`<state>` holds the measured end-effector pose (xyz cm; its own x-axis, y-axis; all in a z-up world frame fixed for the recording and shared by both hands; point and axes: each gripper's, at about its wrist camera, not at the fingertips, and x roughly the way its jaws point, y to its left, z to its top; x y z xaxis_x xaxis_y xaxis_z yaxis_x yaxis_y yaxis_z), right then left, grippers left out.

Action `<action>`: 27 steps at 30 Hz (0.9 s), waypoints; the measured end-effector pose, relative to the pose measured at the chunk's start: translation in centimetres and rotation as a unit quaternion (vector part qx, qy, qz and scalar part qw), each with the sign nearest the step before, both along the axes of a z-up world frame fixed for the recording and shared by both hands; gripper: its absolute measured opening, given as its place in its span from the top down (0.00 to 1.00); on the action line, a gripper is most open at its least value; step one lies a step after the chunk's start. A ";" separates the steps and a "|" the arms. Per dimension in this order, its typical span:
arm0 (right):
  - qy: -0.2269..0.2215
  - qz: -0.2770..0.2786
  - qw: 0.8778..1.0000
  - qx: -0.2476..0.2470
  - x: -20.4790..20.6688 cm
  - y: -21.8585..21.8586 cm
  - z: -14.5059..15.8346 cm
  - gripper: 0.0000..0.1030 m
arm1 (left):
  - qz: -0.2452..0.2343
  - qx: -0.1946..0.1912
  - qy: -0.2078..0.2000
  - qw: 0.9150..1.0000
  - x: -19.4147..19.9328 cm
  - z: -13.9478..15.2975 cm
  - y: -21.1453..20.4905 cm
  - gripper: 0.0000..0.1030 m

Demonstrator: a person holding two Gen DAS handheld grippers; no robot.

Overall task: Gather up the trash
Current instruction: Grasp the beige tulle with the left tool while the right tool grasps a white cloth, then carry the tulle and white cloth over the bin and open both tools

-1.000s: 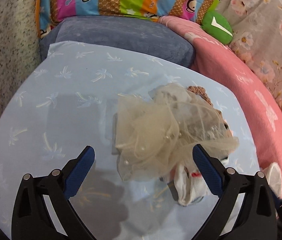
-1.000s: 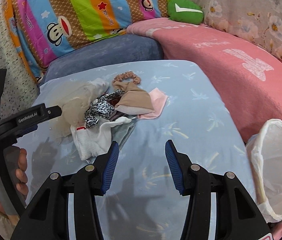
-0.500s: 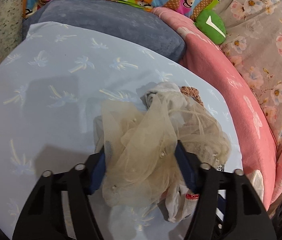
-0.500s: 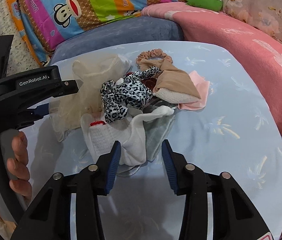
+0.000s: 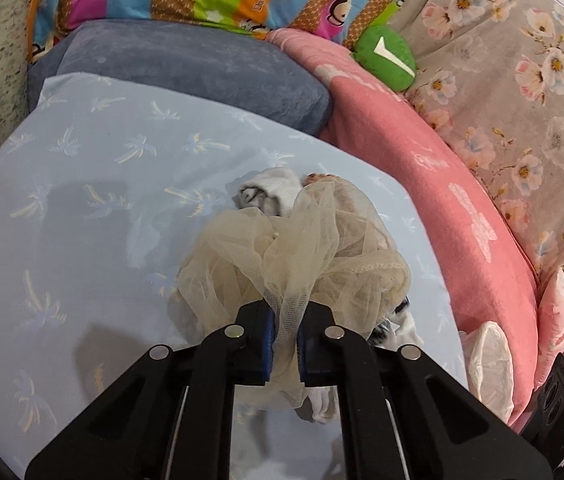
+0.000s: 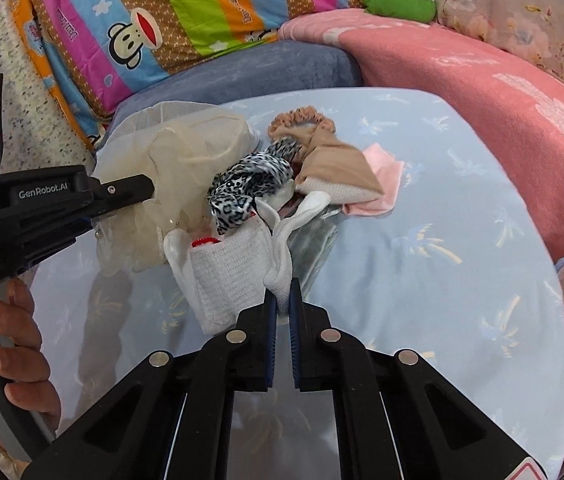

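Pale blue sheet with palm prints [image 6: 422, 208] spreads across the foreground. Behind it, a grey-blue cushion [image 5: 186, 64] lies flat, with a striped cartoon-monkey pillow [image 6: 186, 16] propped against its back. To the right, a pink blanket [image 5: 422, 168] curves alongside the sheet; a green plush [image 5: 386, 58] sits at its far end, against floral fabric [image 5: 522, 92].

"GenRobot.AI" on left gripper [image 6: 150, 190] body

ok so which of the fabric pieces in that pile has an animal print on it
The leopard-print scrunchie in the middle of the pile, black spots on white. The mesh fabric, white sock, tan piece and pink piece are plain.
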<state>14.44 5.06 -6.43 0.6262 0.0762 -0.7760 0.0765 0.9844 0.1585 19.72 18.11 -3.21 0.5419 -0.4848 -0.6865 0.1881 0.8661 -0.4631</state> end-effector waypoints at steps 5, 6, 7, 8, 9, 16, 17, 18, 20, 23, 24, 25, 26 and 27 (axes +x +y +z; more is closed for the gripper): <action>-0.030 -0.010 0.999 -0.002 -2.0 -1.1 2.9 0.95 | -0.012 0.000 -0.021 1.000 -1.6 2.0 -1.4 0.92; -0.035 -0.013 0.999 -0.002 -2.3 -1.4 3.3 0.95 | -0.014 0.003 -0.026 1.000 -2.0 2.5 -1.8 0.92; -0.040 -0.017 0.999 -0.001 -2.7 -1.7 3.8 0.95 | -0.016 0.008 -0.031 0.999 -2.3 2.9 -2.4 0.92; -0.045 -0.020 0.999 0.000 -3.1 -2.1 4.3 0.95 | -0.020 0.012 -0.036 0.999 -2.6 3.3 -3.0 0.92; -0.051 -0.025 0.998 0.001 -3.6 -2.5 4.8 0.95 | -0.023 0.014 -0.040 0.999 -3.0 3.5 -3.3 0.92; -0.085 -0.064 0.994 -0.001 -6.4 -6.4 7.6 0.95 | -0.054 0.020 -0.063 0.996 -5.0 5.3 -6.9 0.92; -0.089 -0.071 0.994 -0.001 -6.8 -7.1 7.9 0.95 | -0.059 0.021 -0.066 0.996 -5.3 5.6 -7.5 0.92; -0.093 -0.079 0.993 0.000 -7.3 -7.9 8.3 0.95 | -0.065 0.023 -0.069 0.995 -5.6 5.8 -8.2 0.92; -0.099 -0.092 0.991 -0.001 -8.0 -9.2 8.8 0.95 | -0.076 0.025 -0.074 0.994 -6.2 6.1 -9.4 0.92; -0.108 -0.112 0.988 -0.001 -9.2 -11.4 9.6 0.95 | -0.096 0.029 -0.080 0.992 -7.1 6.6 -11.6 0.92; -0.110 -0.119 0.987 -0.002 -9.7 -12.2 9.8 0.95 | -0.102 0.030 -0.082 0.991 -7.4 6.8 -12.2 0.92; -0.112 -0.126 0.986 -0.001 -10.1 -12.9 9.9 0.95 | -0.108 0.031 -0.084 0.990 -7.7 6.9 -12.8 0.92; -0.114 -0.131 0.985 -0.001 -10.5 -13.4 10.0 0.95 | -0.114 0.032 -0.086 0.989 -8.0 7.0 -13.5 0.92; -0.115 -0.137 0.984 -0.001 -10.9 -14.1 10.1 0.95 | -0.121 0.034 -0.088 0.988 -8.2 7.1 -14.2 0.92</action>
